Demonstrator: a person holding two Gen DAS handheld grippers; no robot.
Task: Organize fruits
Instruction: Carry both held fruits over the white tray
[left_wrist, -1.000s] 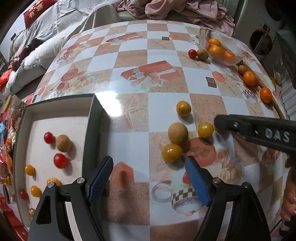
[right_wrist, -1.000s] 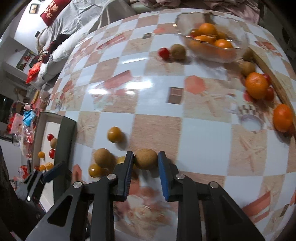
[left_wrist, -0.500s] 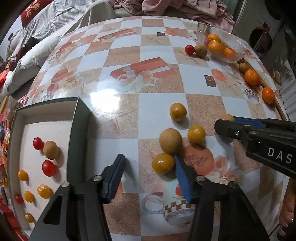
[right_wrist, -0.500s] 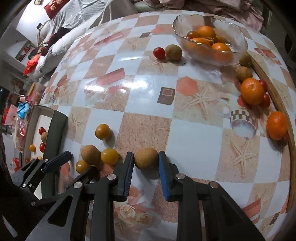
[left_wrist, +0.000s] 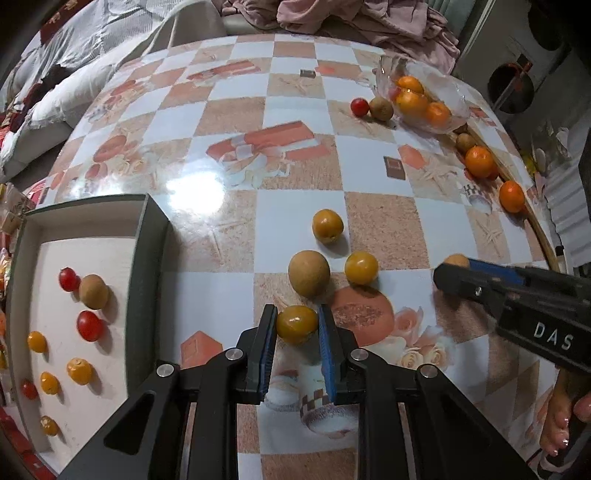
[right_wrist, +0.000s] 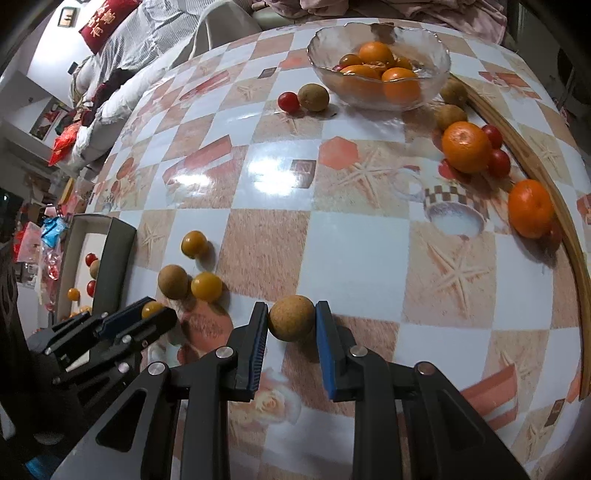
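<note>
A: Nearest to us, the left claw (left_wrist: 297, 326) has its pads pinched on a yellow tomato (left_wrist: 296, 324) that sits low on the bench (left_wrist: 303, 206), just this side of a brown longan (left_wrist: 308, 273) and a second yellow tomato (left_wrist: 361, 267).

B: And the right claw (right_wrist: 291, 320) is pressed onto its own brown fruit (right_wrist: 291, 322), both blue pads touching it. So we judge we are at the grasp step on both sides: two fruits pinched, neither carried off yet.

A: Where do they go? To our left stands the dark-walled tray (left_wrist: 147, 266), already holding red and yellow tomatoes and one brown fruit.

B: Farther off, the glass bowl (right_wrist: 436, 79) holds oranges (a mixed lot in each, so we cannot tell the sorting rule for sure).

A: We reckon the tray takes the small ones. The next move calls for a straight lift, so our tomato clears the longan beside it without nudging it, then a swing left over the tray wall.

B: Our hands are close together, so we should keep them from crossing. Beyond, a red tomato (right_wrist: 288, 101) and loose oranges near the far edge remain.
</note>
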